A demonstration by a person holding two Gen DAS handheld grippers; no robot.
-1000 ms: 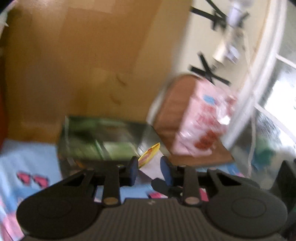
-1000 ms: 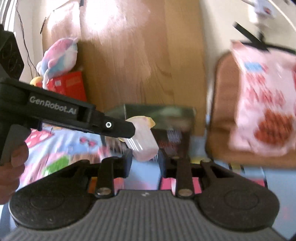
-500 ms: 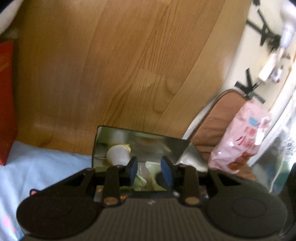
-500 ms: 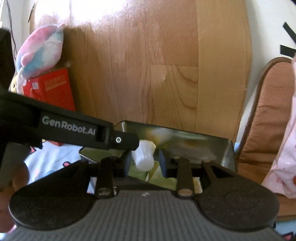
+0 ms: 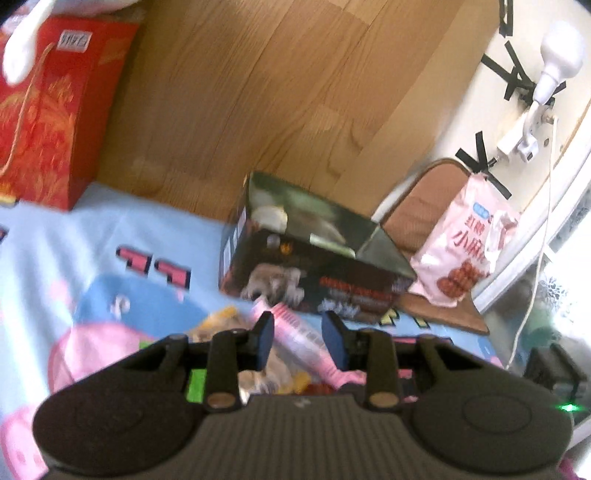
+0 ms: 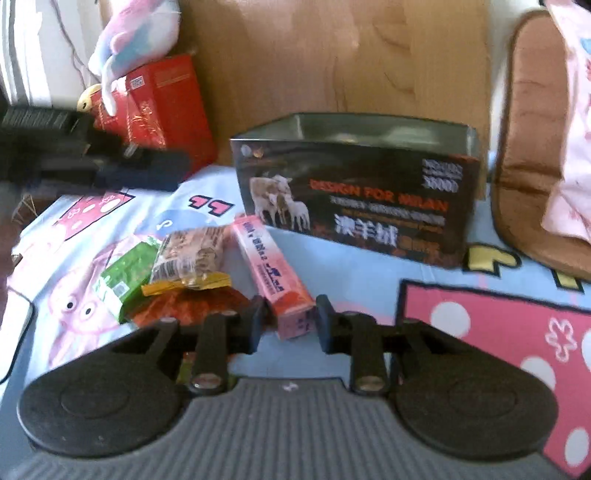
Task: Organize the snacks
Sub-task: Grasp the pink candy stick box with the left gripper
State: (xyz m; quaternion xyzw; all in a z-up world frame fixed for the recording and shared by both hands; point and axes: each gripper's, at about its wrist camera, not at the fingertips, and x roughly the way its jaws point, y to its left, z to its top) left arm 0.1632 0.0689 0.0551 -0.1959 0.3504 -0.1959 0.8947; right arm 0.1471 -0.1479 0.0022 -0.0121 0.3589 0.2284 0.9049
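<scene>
A dark open box [image 5: 314, 258] printed with sheep stands on the cartoon sheet against the wooden board; it also shows in the right wrist view [image 6: 354, 192]. A white snack [image 5: 271, 218] lies inside it. A long pink snack packet [image 6: 275, 275] lies in front of the box, beside a green packet [image 6: 125, 277], a nut bar [image 6: 188, 254] and an orange-red packet [image 6: 192, 306]. My right gripper [image 6: 287, 325] is open with its jaws either side of the pink packet's near end. My left gripper [image 5: 300, 341] is open above the same pink packet [image 5: 299, 339].
A red gift box [image 6: 159, 107] with a plush toy [image 6: 136, 33] on it stands at the back left. A brown cushion [image 6: 532, 147] and a large pink snack bag [image 5: 465, 247] lean at the right. A lamp [image 5: 554, 62] hangs on the wall.
Both grippers have pulled back from above the box and come down to the snack pile. The white snack the right gripper was beside now lies in the box.
</scene>
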